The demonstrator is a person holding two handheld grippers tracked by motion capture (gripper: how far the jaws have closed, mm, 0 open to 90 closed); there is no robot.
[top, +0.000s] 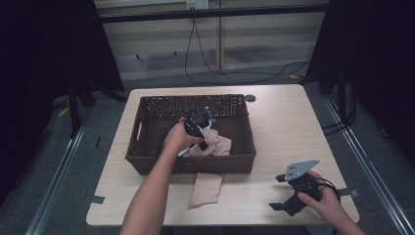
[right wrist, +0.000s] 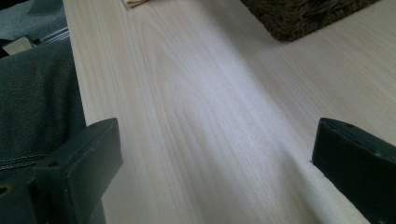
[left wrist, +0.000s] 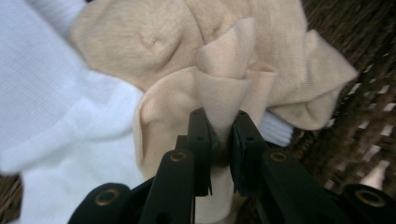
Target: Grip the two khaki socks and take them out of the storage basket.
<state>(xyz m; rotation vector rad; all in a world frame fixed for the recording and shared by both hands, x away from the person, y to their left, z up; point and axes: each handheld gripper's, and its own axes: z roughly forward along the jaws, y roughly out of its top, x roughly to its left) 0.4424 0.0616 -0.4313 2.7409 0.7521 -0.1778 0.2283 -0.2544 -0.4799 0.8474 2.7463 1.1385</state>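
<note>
High view: inside the wicker basket (top: 147, 128), the left gripper (top: 204, 128) meets a beige sock (top: 218, 145).

Left gripper view: its jaws pinch a soft fold of sock (left wrist: 224, 88); light, limp, best held there.

Right gripper view: beside the basket (right wrist: 308, 16), jaws wide apart, empty.

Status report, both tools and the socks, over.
Left tool shut on beige sock inside wicker basket. Right tool open, idle over table. Second beige sock on the table beside the basket. White cloth underneath.
</note>
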